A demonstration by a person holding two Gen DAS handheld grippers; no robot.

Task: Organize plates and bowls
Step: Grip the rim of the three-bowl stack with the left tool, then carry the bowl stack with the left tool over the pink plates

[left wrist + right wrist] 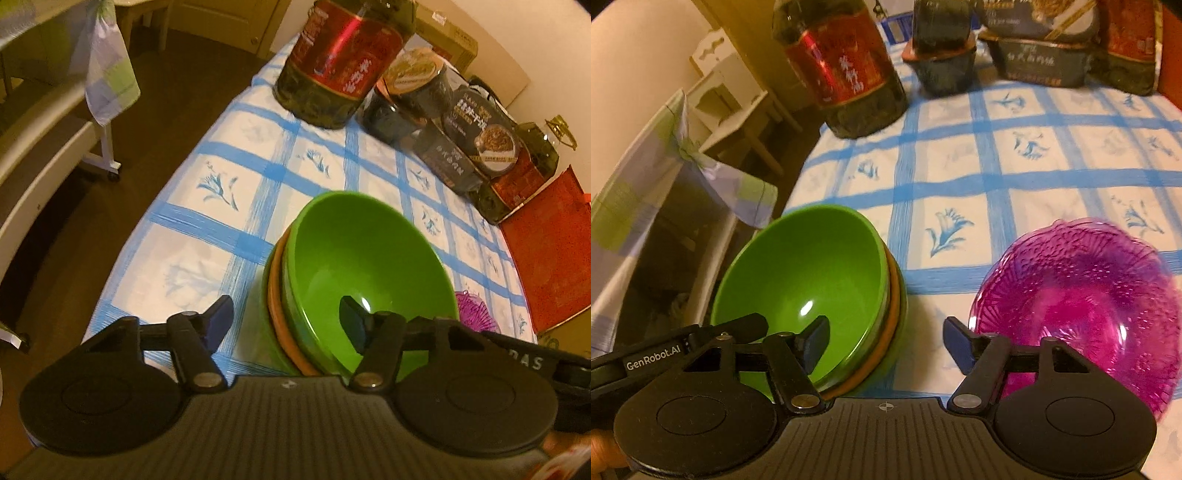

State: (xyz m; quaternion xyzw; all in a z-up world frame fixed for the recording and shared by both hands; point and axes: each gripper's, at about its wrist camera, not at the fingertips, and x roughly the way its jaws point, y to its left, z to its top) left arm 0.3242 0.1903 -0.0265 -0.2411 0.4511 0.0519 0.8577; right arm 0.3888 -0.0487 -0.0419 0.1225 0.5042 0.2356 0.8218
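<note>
Stacked bowls (354, 273), tool (286, 321) straddling rim

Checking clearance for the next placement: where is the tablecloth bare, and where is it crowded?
Bare cloth lies between the stacked green bowls, the purple glass plate and the big red-labelled oil bottle. The far edge is crowded with dark food tubs.

Bowl stack: glossy green plastic bowl (801, 280) nested on top of an orange bowl (886, 343), with a further green bowl (267, 325) beneath; upright, empty.
Stack location: near the table's left edge, on checked cloth.
Plate: translucent magenta patterned plate (1082, 295), lying flat, empty, apart to the stack's right.
</note>
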